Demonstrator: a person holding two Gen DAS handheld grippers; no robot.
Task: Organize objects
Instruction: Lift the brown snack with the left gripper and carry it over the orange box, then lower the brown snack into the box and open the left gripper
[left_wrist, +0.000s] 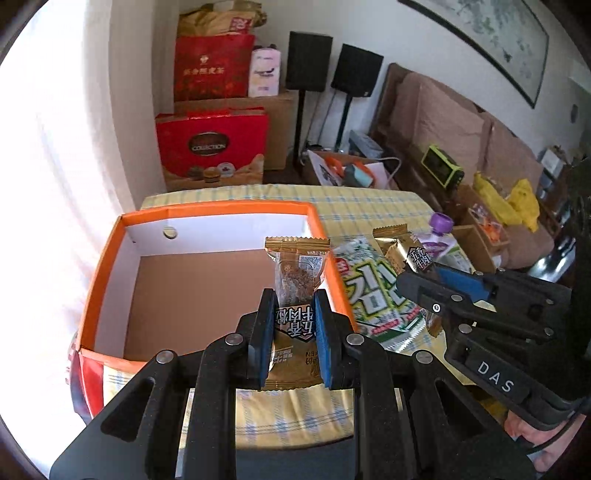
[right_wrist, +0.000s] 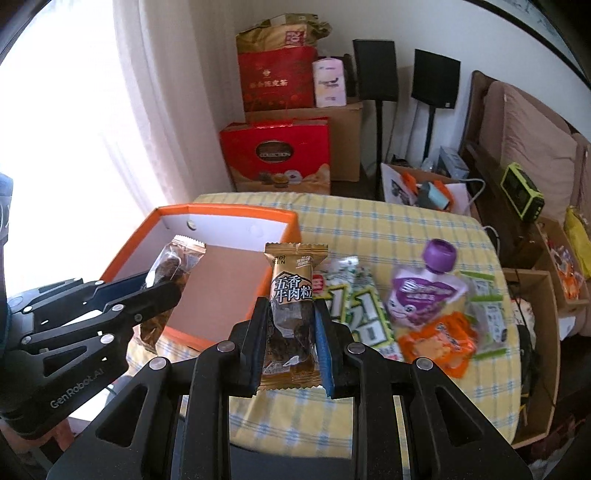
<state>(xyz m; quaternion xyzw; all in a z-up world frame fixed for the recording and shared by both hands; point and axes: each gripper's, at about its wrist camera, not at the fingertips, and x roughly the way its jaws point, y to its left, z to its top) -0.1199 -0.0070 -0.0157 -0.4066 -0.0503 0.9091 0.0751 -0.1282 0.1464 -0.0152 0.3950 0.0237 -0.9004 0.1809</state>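
Observation:
My left gripper (left_wrist: 294, 299) is shut on a gold beef-snack packet (left_wrist: 295, 266), held upright above the near right corner of the orange box (left_wrist: 110, 258). The box interior shows bare brown. My right gripper (right_wrist: 291, 306) is shut on a second gold packet (right_wrist: 291, 288), just right of the orange box (right_wrist: 221, 212). In the right wrist view the left gripper (right_wrist: 162, 282) and its packet (right_wrist: 173, 266) hang over the box. In the left wrist view the right gripper (left_wrist: 424, 273) holds its packet (left_wrist: 402, 251) above a green-white seaweed pack (left_wrist: 373, 291).
On the yellow checked tablecloth (right_wrist: 369, 229) lie the seaweed pack (right_wrist: 365, 306), a purple spout pouch (right_wrist: 424, 295), an orange packet (right_wrist: 439, 339) and a small green-white packet (right_wrist: 487, 310). Red gift boxes (right_wrist: 277, 155), speakers and a sofa stand beyond; open cardboard boxes (right_wrist: 543, 332) sit right.

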